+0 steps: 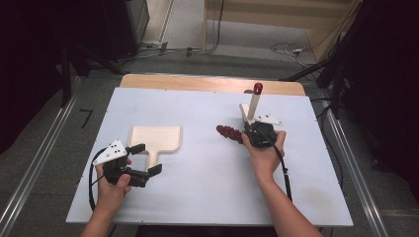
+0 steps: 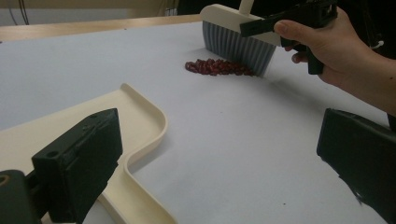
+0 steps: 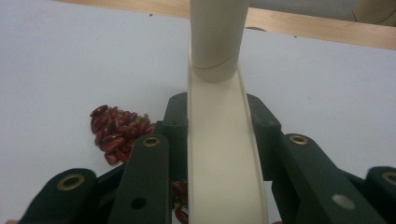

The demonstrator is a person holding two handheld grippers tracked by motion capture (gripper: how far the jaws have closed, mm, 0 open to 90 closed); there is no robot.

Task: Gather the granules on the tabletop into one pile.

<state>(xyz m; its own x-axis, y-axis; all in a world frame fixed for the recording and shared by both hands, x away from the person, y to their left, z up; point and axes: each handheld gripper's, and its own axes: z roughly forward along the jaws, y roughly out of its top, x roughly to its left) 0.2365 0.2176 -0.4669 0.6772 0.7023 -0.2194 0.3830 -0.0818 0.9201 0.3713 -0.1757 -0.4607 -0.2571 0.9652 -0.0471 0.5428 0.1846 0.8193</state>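
Note:
A cream dustpan [image 1: 154,137] lies flat on the white table [image 1: 207,197] at the left. My left gripper [image 1: 146,158] stands open, one jaw on each side of the pan's handle [image 2: 135,200], without touching it. At centre right a small pile of dark red beans [image 1: 229,132] rests on the table. A cream hand brush [image 1: 254,104] with a red handle tip stands upright just right of the pile. My right gripper [image 1: 249,129] is shut on the brush head [image 3: 219,154]. The grey bristles [image 2: 238,44] touch down against the beans [image 2: 217,66], which lie left of the brush [image 3: 116,133].
A wooden strip [image 1: 212,83] runs along the table's far edge. Beyond it are cables [image 1: 289,48] on the floor and dark equipment at both sides. Metal rails [image 1: 34,163] flank the table. Bare white surface lies between the dustpan and the beans.

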